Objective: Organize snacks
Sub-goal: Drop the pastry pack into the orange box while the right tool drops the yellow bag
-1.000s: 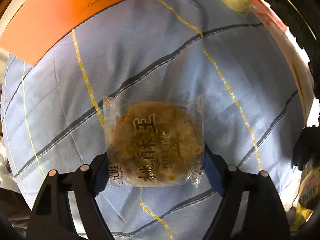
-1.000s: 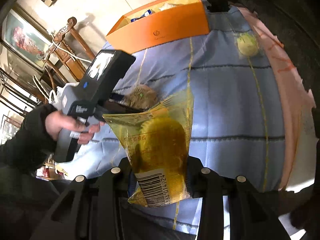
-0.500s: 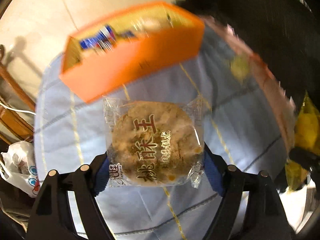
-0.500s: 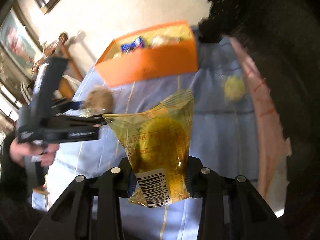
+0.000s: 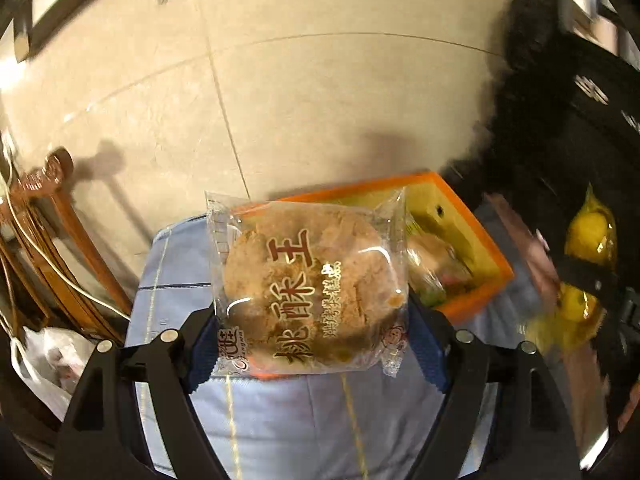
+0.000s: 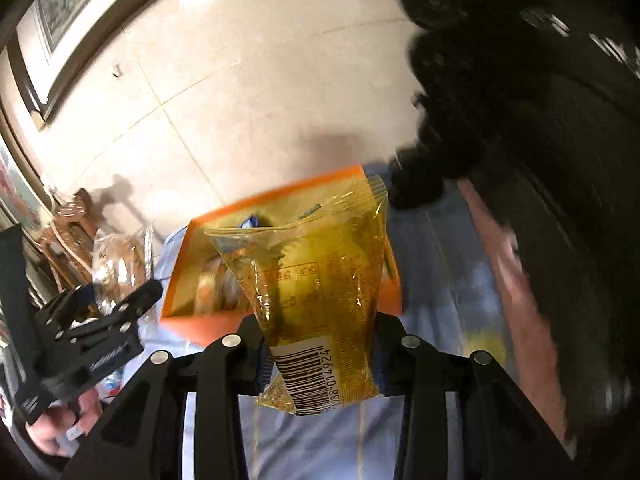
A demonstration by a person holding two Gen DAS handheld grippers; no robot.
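My left gripper (image 5: pixel 312 344) is shut on a clear-wrapped round brown cookie (image 5: pixel 308 288) with red characters, held in the air in front of the orange box (image 5: pixel 472 236). My right gripper (image 6: pixel 320 352) is shut on a yellow snack packet (image 6: pixel 320 280) with a barcode, held in front of the same orange box (image 6: pixel 180 276). The box holds several wrapped snacks. In the left wrist view the yellow packet (image 5: pixel 588 264) shows at the right. In the right wrist view the left gripper (image 6: pixel 92 320) and its cookie (image 6: pixel 116 256) show at the left.
The box stands at the far end of a table under a blue checked cloth (image 5: pixel 320 432). A wooden chair (image 5: pixel 52 240) and a white plastic bag (image 5: pixel 48 356) are at the left. A dark mass (image 6: pixel 520 100) fills the right. Beige floor tiles lie beyond.
Both grippers have lifted their snacks off the cloth and moved toward the orange box, which now sits close behind each snack. The views have tilted up to show the floor.
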